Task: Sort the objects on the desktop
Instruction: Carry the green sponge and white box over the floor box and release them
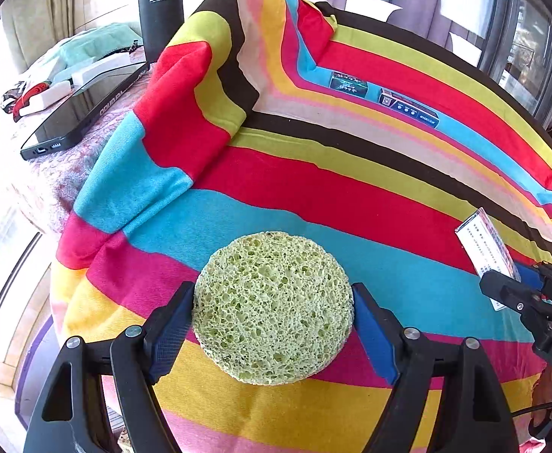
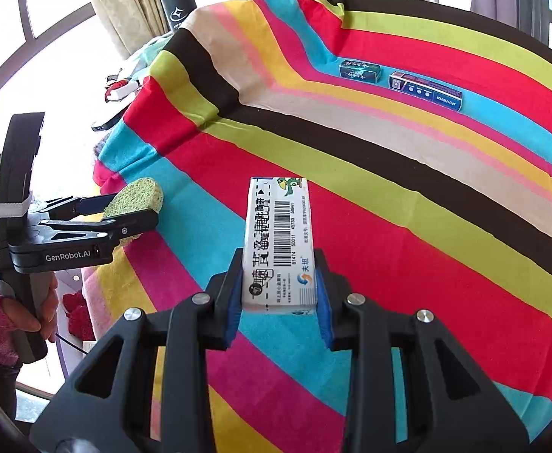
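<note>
Above the striped cloth: both grippers held over the table, each carrying one thing.
Left gripper [image 1: 274,324]: fingers clenched on a round green sponge [image 1: 272,307], at 6 o'clock in the left wrist view.
Right gripper [image 2: 279,294]: fingers clenched on a white medicine box [image 2: 277,241], lifted off the striped cloth [image 2: 408,207].
Far side of the table: a green box [image 2: 359,70] and a dark blue box [image 2: 425,90] lie just beside each other at 1 o'clock.
Off the cloth at 10 o'clock: a black phone [image 1: 87,107], and a black bottle [image 1: 160,7] at 11 o'clock.
</note>
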The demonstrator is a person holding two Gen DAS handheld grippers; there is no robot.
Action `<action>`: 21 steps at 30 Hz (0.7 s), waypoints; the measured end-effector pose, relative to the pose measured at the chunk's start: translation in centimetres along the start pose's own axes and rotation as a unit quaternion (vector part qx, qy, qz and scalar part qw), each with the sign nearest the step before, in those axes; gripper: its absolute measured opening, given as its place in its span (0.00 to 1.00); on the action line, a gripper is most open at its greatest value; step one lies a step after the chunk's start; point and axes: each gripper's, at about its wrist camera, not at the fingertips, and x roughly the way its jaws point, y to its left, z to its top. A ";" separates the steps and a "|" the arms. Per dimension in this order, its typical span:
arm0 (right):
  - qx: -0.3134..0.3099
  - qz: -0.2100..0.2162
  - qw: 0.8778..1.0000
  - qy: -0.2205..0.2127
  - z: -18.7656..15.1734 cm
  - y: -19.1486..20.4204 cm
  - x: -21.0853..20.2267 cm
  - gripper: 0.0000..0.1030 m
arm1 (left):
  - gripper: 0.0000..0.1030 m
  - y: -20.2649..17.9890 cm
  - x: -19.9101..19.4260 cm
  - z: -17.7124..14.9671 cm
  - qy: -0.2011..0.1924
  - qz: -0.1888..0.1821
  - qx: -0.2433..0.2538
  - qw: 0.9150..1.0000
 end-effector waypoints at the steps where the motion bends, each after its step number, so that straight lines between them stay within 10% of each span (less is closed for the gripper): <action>1: -0.004 0.005 1.000 0.001 0.0 0.5 0.1 0.35 | 0.78 0.4 -0.1 0.0 -0.002 0.001 -0.003 1.000; 21: -0.157 0.123 0.979 0.041 -0.7 16.2 3.4 0.35 | 0.78 12.2 -6.2 -6.7 -0.011 0.073 -0.121 0.990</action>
